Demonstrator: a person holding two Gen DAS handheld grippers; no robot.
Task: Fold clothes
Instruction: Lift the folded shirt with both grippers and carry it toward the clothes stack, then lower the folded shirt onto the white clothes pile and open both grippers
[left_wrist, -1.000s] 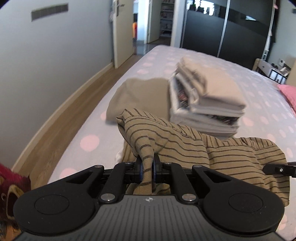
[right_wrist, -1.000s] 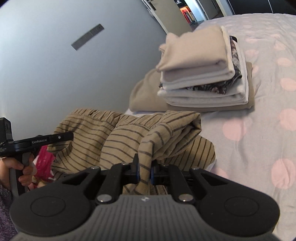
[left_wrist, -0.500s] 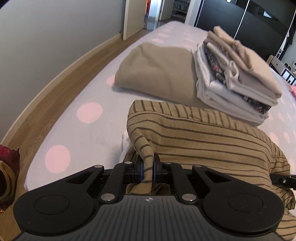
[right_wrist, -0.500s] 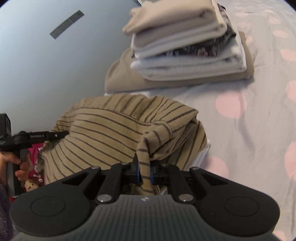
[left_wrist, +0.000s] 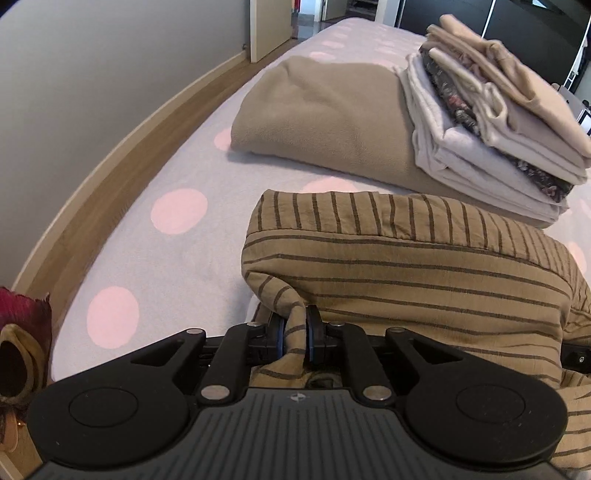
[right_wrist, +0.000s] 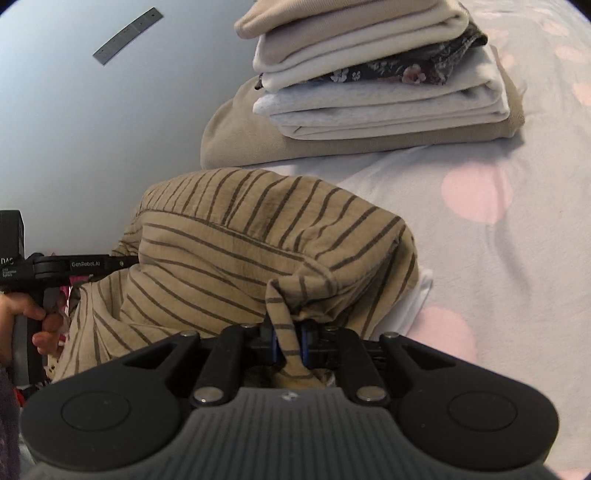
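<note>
A tan shirt with dark stripes (left_wrist: 424, 280) lies folded in a mound on the polka-dot bed sheet (left_wrist: 177, 240). My left gripper (left_wrist: 295, 332) holds a pinch of its near left corner, and the jaws are opening with the cloth still between the pads. In the right wrist view the same shirt (right_wrist: 240, 251) has its near right corner between the pads of my right gripper (right_wrist: 288, 336), whose jaws are also opening. The left gripper's body (right_wrist: 74, 266) shows at the left, with its fingertips hidden behind the cloth.
A stack of folded clothes (left_wrist: 498, 110) sits on a folded tan blanket (left_wrist: 325, 110) just beyond the shirt. White fabric (right_wrist: 413, 302) peeks from under the shirt. Wooden floor (left_wrist: 110, 177) and a grey wall lie to the left. A person's hand (right_wrist: 37, 325) grips the left handle.
Both grippers came down with the striped shirt, which hung draped a second ago and now rests on the bed. The folded stack looks closer.
</note>
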